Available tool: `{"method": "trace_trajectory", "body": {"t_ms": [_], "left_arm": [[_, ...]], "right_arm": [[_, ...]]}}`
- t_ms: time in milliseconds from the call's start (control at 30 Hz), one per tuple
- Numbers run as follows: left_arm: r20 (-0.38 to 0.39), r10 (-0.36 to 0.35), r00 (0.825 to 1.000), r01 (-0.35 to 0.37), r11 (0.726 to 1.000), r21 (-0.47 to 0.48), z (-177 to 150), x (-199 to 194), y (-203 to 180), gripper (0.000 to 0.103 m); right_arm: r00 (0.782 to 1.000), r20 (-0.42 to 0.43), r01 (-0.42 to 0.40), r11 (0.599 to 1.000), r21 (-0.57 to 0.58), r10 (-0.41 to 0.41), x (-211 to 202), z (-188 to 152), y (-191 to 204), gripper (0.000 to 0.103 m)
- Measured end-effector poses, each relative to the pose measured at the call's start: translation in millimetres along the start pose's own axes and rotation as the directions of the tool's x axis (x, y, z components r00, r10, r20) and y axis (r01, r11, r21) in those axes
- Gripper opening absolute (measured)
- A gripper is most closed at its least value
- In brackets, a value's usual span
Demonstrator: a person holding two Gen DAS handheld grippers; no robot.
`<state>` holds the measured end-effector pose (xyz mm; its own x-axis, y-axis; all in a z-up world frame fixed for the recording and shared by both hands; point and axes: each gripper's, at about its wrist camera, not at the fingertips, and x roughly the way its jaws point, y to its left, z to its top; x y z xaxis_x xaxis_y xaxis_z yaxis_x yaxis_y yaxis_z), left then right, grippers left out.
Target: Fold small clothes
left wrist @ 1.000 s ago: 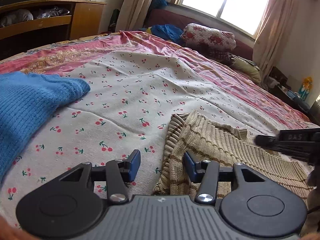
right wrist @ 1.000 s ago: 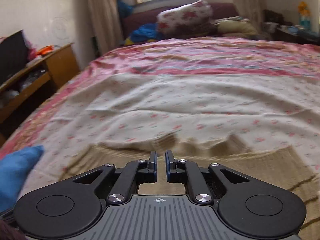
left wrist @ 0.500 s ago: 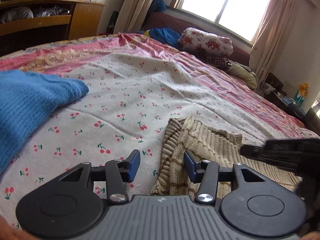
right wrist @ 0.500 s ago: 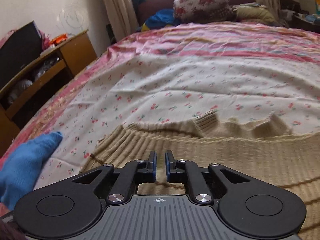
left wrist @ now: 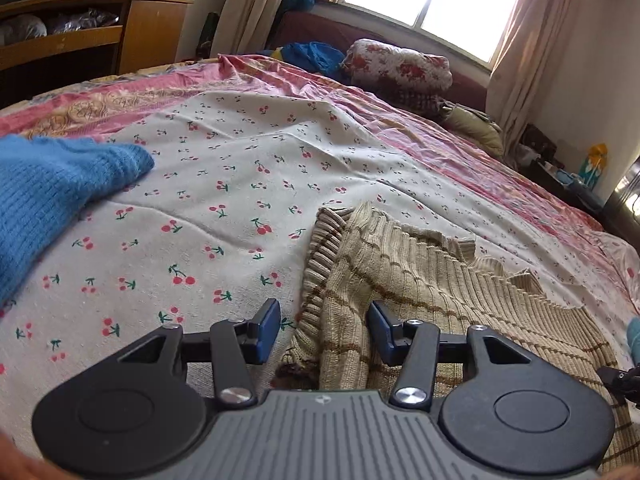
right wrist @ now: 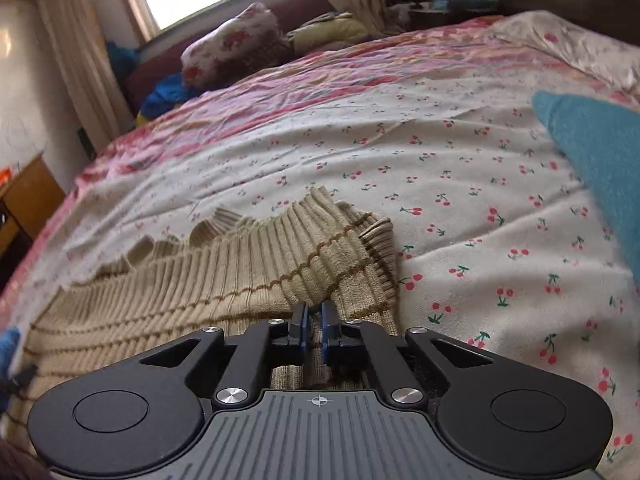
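Observation:
A beige ribbed sweater (left wrist: 420, 280) with brown stripes lies flat on the cherry-print bed sheet (left wrist: 224, 200). My left gripper (left wrist: 324, 330) is open, its fingers straddling the sweater's left sleeve edge. In the right wrist view the sweater (right wrist: 224, 280) has its right sleeve folded in over the body. My right gripper (right wrist: 314, 326) is nearly closed, low over the sweater's right edge; I cannot tell if it pinches fabric.
A blue knit garment (left wrist: 48, 196) lies at the left on the sheet. A teal garment (right wrist: 596, 160) lies at the right. A wooden cabinet (left wrist: 100, 40) stands by the bed's left side. Pillows and bedding (left wrist: 396, 64) are piled under the window.
My right gripper has swung from the sweater's middle to its right edge. It has left the left wrist view. The left gripper has barely moved and stays open.

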<state>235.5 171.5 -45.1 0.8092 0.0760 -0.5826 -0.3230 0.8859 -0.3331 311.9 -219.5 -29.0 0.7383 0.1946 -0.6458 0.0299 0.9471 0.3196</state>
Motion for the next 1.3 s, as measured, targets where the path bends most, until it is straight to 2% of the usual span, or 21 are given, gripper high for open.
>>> {"method": "trace_trajectory", "body": {"t_ms": [133, 200, 267, 333, 433, 567, 633, 767, 1000, 1300], "left_arm": [[0.005, 0.004, 1.0, -0.004, 1.0, 0.003, 0, -2, -1, 0.055], [0.0, 0.001, 1.0, -0.001, 1.0, -0.001, 1, -2, 0, 0.055], [-0.004, 0.0, 1.0, 0.0, 1.0, -0.002, 2, -2, 0, 0.055], [-0.008, 0.0, 1.0, 0.0, 1.0, 0.002, 2, -2, 0, 0.055], [-0.013, 0.003, 1.0, -0.003, 1.0, 0.007, 3, -1, 0, 0.055], [-0.015, 0.012, 1.0, -0.011, 1.0, 0.021, 3, -3, -3, 0.055], [-0.016, 0.012, 1.0, -0.012, 1.0, 0.022, 4, -4, -2, 0.055], [-0.024, 0.012, 1.0, -0.012, 1.0, 0.024, 4, -4, -1, 0.055], [-0.022, 0.021, 1.0, -0.02, 0.999, 0.046, 4, -7, -3, 0.055], [-0.024, 0.023, 0.999, -0.022, 0.999, 0.048, 5, -8, -2, 0.055]], "right_arm": [[0.999, 0.055, 0.007, 0.997, -0.07, -0.003, -15, 0, 16, 0.016], [0.997, 0.072, 0.013, 0.996, -0.083, -0.007, -20, -2, 16, 0.016], [0.998, 0.044, 0.049, 0.995, -0.089, -0.045, -13, -5, 12, 0.016], [0.996, 0.025, 0.082, 0.991, -0.109, -0.08, -4, -8, 8, 0.009], [0.995, 0.047, 0.095, 0.987, -0.131, -0.089, -12, -7, 17, 0.012], [0.994, 0.085, 0.077, 0.978, -0.193, -0.062, -27, -10, 35, 0.016], [0.997, 0.068, 0.062, 0.975, -0.212, -0.048, -27, -14, 41, 0.016], [0.997, 0.004, 0.077, 0.974, -0.213, -0.078, -10, -25, 41, 0.016], [0.995, 0.04, 0.101, 0.971, -0.217, -0.095, -23, -24, 50, 0.016], [0.987, 0.103, 0.14, 0.975, -0.173, -0.123, -41, -30, 34, 0.016]]}}
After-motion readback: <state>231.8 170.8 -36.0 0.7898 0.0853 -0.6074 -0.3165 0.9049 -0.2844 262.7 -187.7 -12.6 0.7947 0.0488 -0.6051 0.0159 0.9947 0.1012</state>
